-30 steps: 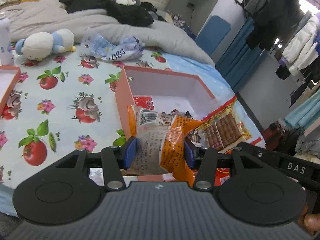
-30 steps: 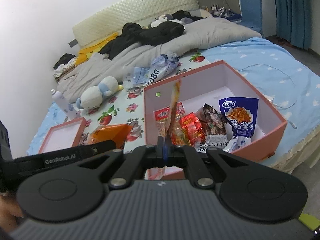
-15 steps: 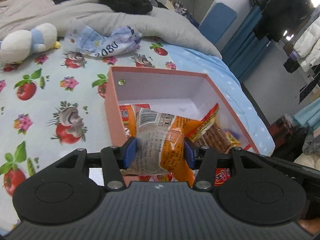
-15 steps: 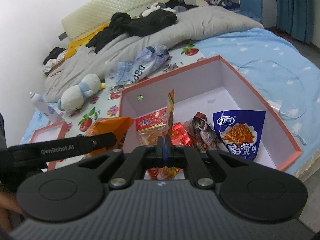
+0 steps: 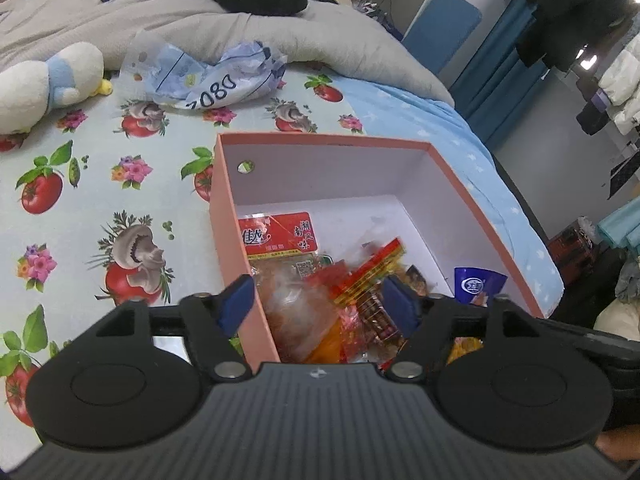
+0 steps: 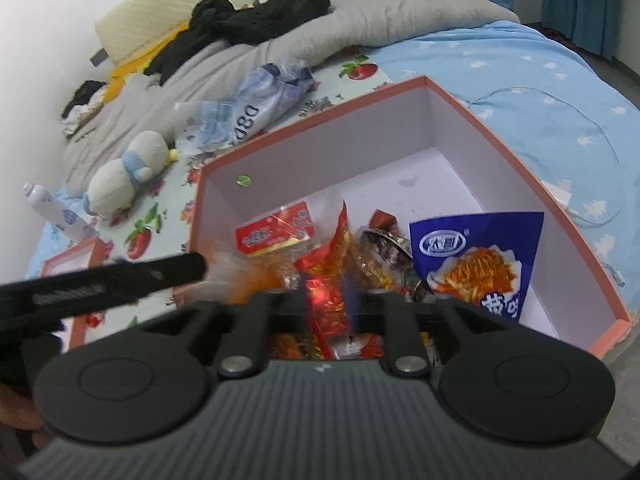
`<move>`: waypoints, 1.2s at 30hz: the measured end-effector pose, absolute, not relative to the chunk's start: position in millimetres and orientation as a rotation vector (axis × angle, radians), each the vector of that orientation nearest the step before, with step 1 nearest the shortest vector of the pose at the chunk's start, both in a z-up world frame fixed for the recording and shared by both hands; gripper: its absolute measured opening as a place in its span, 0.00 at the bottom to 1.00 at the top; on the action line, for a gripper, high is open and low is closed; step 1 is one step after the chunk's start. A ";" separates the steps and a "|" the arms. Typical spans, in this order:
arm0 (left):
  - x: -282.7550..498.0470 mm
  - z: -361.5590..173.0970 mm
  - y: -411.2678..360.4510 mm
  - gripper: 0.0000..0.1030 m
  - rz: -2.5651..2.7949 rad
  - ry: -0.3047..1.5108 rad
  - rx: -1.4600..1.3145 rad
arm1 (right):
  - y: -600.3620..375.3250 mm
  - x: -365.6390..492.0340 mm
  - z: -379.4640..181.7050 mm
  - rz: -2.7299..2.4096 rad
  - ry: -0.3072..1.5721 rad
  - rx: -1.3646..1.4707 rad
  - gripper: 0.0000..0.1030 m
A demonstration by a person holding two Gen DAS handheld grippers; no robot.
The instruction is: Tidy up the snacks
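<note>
Printed cotton with tomatoes, mushrooms and small flowers covered the bed (image 5: 120, 184) in the left wrist view, with a rumpled grey quilt (image 5: 240, 28) behind it. A crinkled blue-and-white plastic bag (image 5: 212, 76) and a soft, round plush toy (image 5: 44, 80) lay on the cloth. The salmon-pink cardboard box (image 5: 228, 232), rectangular with smooth white inner walls, sat open just ahead. The left gripper (image 5: 320, 304) hung over its near corner, jaws opening, blue pads well apart and pressing on nothing; a glossy, blurred orange packet (image 5: 304, 316) lay loose between them inside the box. Beyond it lay a clear pouch with a red label (image 5: 278, 234).

Pale blue star-print sheet (image 6: 540, 80) filled the right side of the right wrist view. The same box (image 6: 532, 176) held a heap of shiny crinkled wrappers. The right gripper (image 6: 328, 300) had its jaws opening, a narrow red-and-gold foil snack pack (image 6: 326, 296) standing on edge in the gap; blur hid whether the pads touched it. A flat blue pouch (image 6: 480, 256) picturing orange strips leaned against the right wall. The left gripper's black finger reached in from the left.
</note>
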State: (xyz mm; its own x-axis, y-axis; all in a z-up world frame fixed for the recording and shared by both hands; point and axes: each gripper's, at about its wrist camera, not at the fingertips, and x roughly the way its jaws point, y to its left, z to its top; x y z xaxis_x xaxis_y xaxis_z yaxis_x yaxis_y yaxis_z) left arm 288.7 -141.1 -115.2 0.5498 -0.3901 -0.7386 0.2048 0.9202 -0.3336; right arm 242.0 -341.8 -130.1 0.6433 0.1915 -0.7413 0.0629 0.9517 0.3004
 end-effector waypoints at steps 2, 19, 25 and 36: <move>283.8 -109.4 -137.4 0.74 -0.351 0.912 -0.215 | -341.6 235.9 -126.9 0.071 0.857 0.315 0.45; 186.7 -19.9 -110.6 0.74 -0.389 0.718 -0.164 | -326.9 145.3 -54.4 0.068 0.671 0.306 0.44; 143.6 -3.2 -98.1 0.74 -0.401 0.673 -0.160 | -316.7 108.5 -40.0 0.074 0.626 0.300 0.45; 75.2 -2.9 -82.0 0.75 -0.404 0.645 -0.157 | -300.3 56.5 -33.6 0.084 0.580 0.267 0.45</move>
State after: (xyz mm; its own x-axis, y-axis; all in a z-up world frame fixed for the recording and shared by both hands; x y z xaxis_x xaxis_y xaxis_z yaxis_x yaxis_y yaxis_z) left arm 75.2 -82.0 -2.9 0.7248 -0.4123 -0.5520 0.3163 0.9109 -0.2650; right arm 56.5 -300.3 -33.6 0.8340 0.1528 -0.5302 -0.0032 0.9622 0.2723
